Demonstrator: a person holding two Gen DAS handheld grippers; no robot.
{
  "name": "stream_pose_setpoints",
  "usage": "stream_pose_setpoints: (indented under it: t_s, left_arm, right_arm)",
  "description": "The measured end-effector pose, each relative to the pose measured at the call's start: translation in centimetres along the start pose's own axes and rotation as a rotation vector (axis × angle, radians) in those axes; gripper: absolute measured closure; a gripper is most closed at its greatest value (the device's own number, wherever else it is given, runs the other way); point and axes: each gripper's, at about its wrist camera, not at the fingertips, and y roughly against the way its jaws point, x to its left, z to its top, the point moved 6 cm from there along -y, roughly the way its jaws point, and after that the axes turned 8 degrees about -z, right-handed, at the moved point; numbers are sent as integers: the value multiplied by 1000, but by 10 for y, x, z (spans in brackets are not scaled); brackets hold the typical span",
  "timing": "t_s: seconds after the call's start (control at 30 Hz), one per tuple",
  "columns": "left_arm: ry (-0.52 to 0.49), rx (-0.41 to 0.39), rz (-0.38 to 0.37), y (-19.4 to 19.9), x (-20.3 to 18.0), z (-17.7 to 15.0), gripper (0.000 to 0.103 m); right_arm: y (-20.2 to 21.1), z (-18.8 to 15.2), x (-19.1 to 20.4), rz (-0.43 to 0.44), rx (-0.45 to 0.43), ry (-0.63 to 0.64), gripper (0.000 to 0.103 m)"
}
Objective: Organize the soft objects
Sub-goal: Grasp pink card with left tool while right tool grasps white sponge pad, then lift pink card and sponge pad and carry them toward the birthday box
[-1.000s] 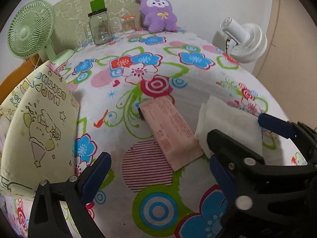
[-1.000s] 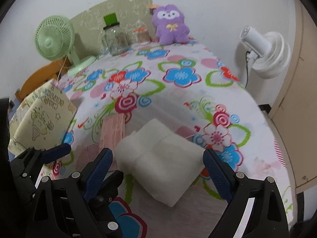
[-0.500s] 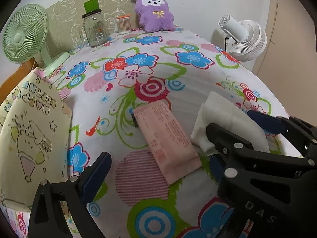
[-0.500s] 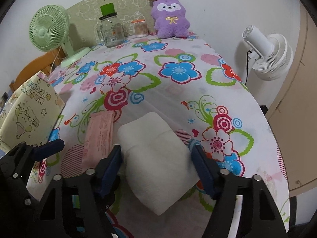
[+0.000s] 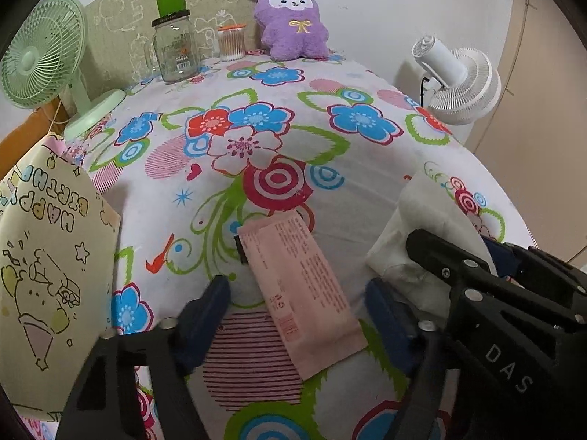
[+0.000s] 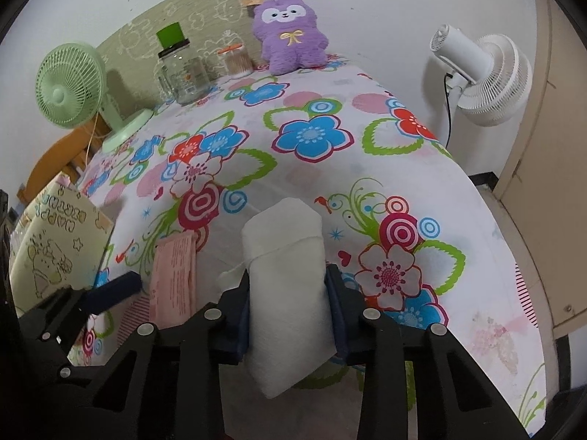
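Note:
My right gripper (image 6: 288,304) is shut on a white folded cloth (image 6: 286,256) and squeezes it between its blue pads just above the flowered bedsheet. The cloth also shows in the left wrist view (image 5: 429,220). A flat pink packet (image 5: 301,293) lies on the sheet between the fingers of my left gripper (image 5: 297,308), which is open around it, apart from it. The packet shows in the right wrist view (image 6: 174,278) left of the cloth. A purple plush toy (image 5: 291,24) sits at the far edge by the wall.
A yellow-green birthday gift bag (image 5: 44,267) stands at the left. At the back are a green fan (image 5: 40,55), a glass jar with a green lid (image 5: 176,44) and a small cotton-swab jar (image 5: 231,42). A white fan (image 5: 458,80) stands off the right edge.
My right gripper closed on the white cloth and pinched it narrow. My left gripper moved over the pink packet and its fingers drew closer together on either side of it.

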Motion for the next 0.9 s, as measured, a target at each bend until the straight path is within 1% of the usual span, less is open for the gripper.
stream_pose_setpoints:
  t_s: [0.07,0.13,0.17,0.37,0.67,0.9]
  left_arm:
    - [2,-8,-6,2,0,1,51]
    - [7,-9,-10,2,1,2,59]
    - [12,-6,-12,2,2,2,61]
    - [39,5,-15,7,6,1,63]
    - [45,-39,-10,29,9,0,63]
    - [41,-84,-7,52,9,1,63]
  right_arm:
    - [0,1,0,2,1,-4,66]
    - [1,2,1,3,3,-8,67]
    - [1,2,1,3,3,-8,67]
    - [7,3,7,11,0,-3,70]
    - [23,3,17,26,-17,-3,72]
    - [48,5,27,34,-64,12,73]
